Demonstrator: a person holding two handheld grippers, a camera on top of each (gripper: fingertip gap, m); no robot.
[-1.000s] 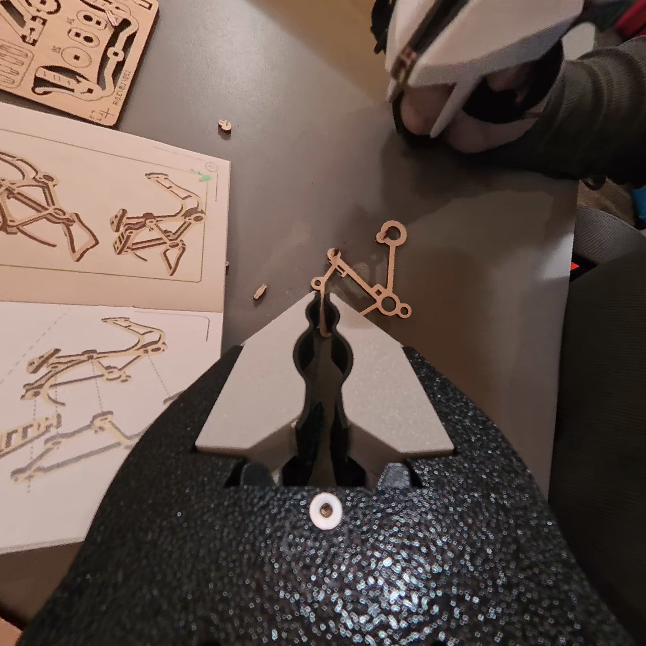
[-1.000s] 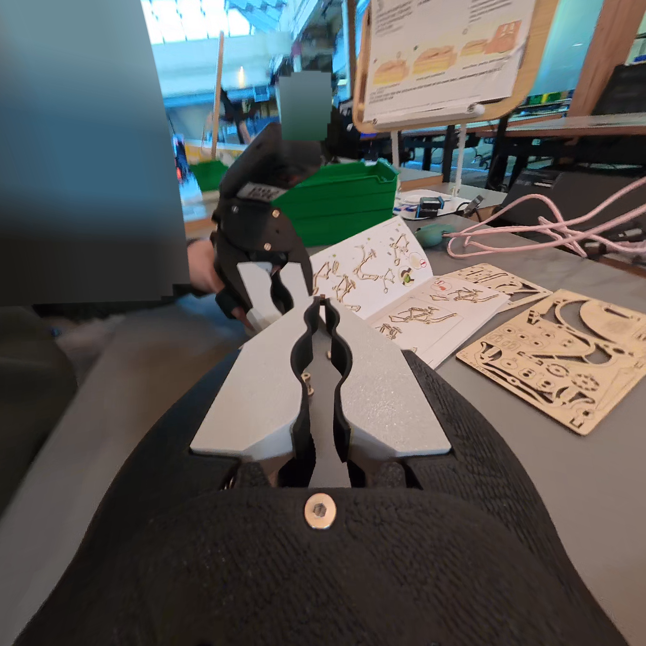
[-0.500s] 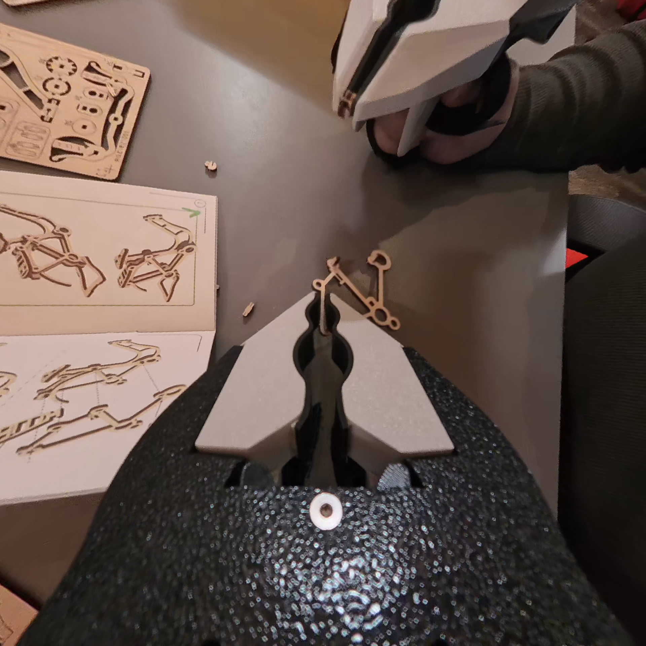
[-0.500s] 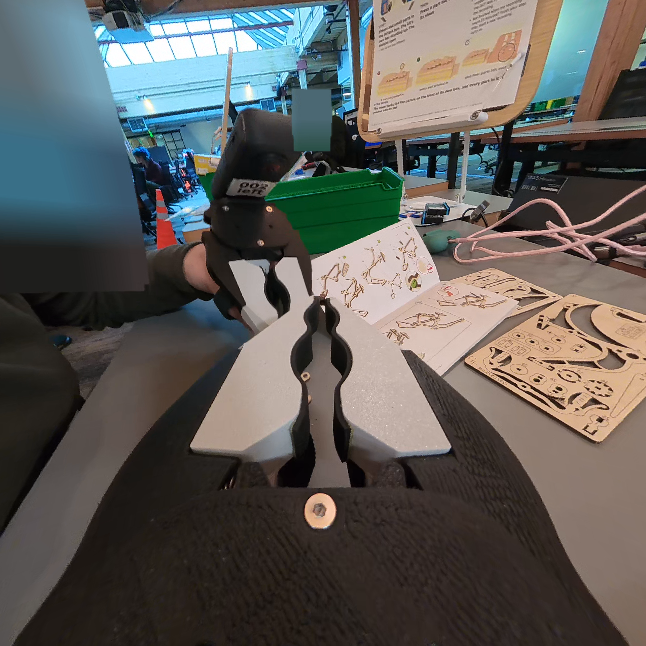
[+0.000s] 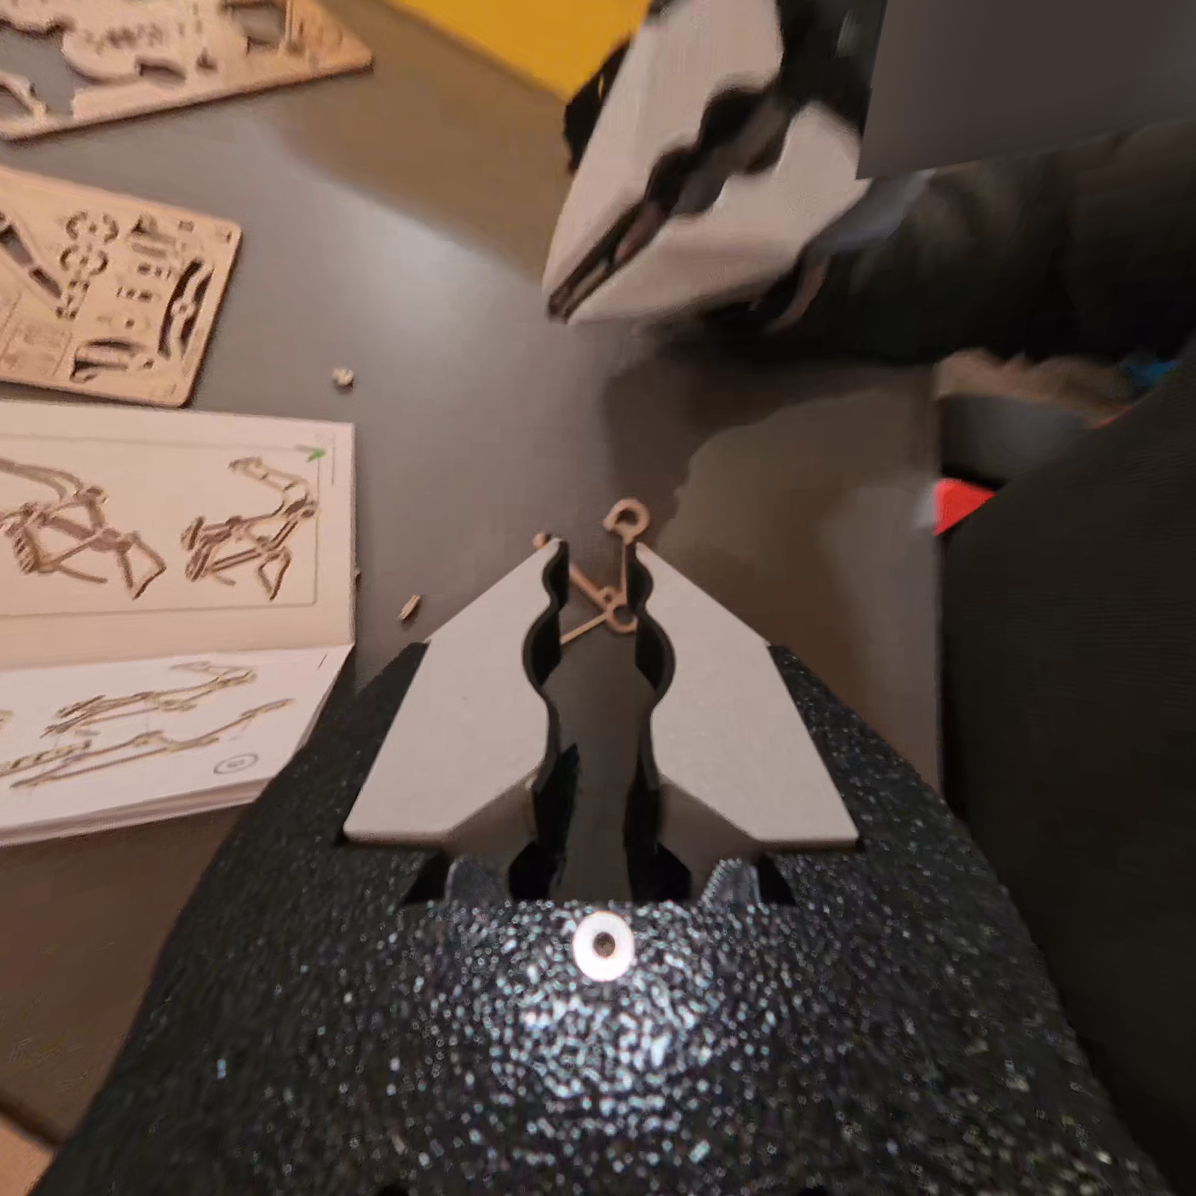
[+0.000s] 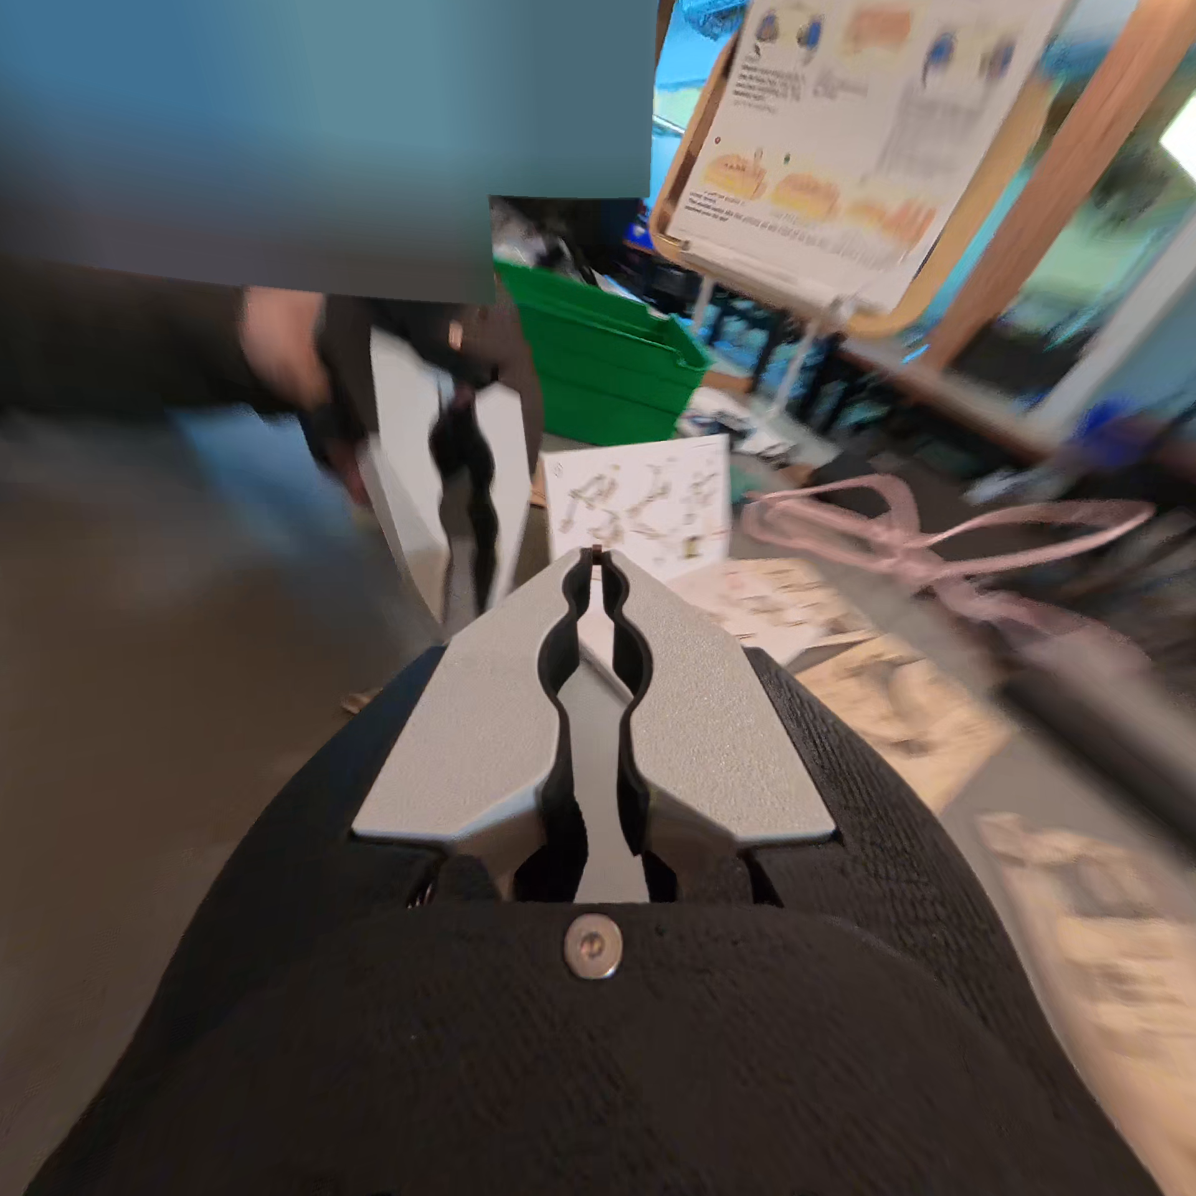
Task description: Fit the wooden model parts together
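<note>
Looks like you're between picks. Your left gripper (image 5: 598, 550) hangs with jaws apart over the thin pale wooden linkage piece with ring ends (image 5: 615, 586), which lies flat on the dark grey bench (image 5: 453, 259), touching neither pad as far as I can tell. Your right gripper (image 6: 597, 555) is nearly closed on a tiny dark wooden bit (image 6: 596, 551) at the tips. Next, I'd guess, you steady the linkage with the left and line that small bit up with a ring hole.
</note>
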